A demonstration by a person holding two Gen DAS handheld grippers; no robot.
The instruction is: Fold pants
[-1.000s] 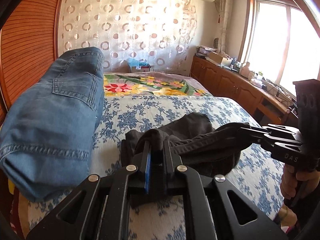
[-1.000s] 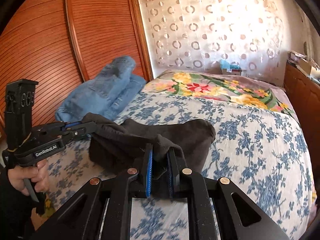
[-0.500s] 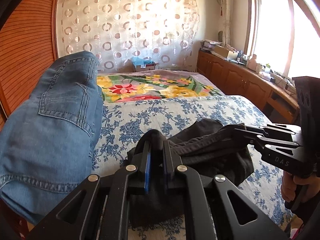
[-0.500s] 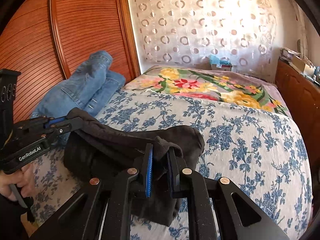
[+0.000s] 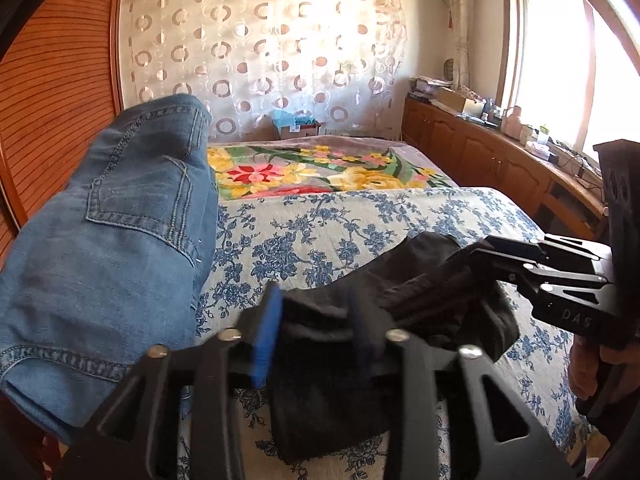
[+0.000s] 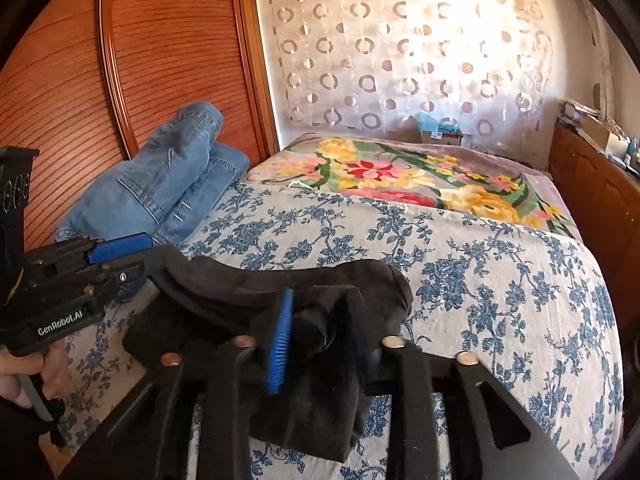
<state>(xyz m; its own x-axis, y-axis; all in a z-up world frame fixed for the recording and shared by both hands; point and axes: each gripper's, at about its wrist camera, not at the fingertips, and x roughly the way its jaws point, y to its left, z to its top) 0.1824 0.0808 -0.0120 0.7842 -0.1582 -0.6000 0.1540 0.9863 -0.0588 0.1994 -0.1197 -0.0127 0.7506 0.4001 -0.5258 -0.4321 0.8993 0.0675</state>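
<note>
Dark grey pants [image 5: 404, 280] lie bunched on the near part of the bed, also in the right wrist view [image 6: 288, 280]. My left gripper [image 5: 316, 328] has its jaws spread apart, with pants fabric still lying loosely between them. My right gripper [image 6: 320, 336] is likewise spread, with a fold of the pants between its fingers. Each gripper shows in the other's view: the right one [image 5: 520, 256] at the pants' right end, the left one [image 6: 120, 256] at their left end.
Folded blue jeans [image 5: 104, 248] lie along the bed's left side by the wooden wardrobe [image 6: 120, 60]. The bed [image 6: 500, 280] has a blue floral sheet and a flowered blanket [image 5: 320, 168] at the far end. A wooden cabinet [image 5: 500, 160] runs under the window on the right.
Both grippers have opened from a tight pinch on the pants to spread jaws. They have also come lower and closer to the bed, and the pants have settled down.
</note>
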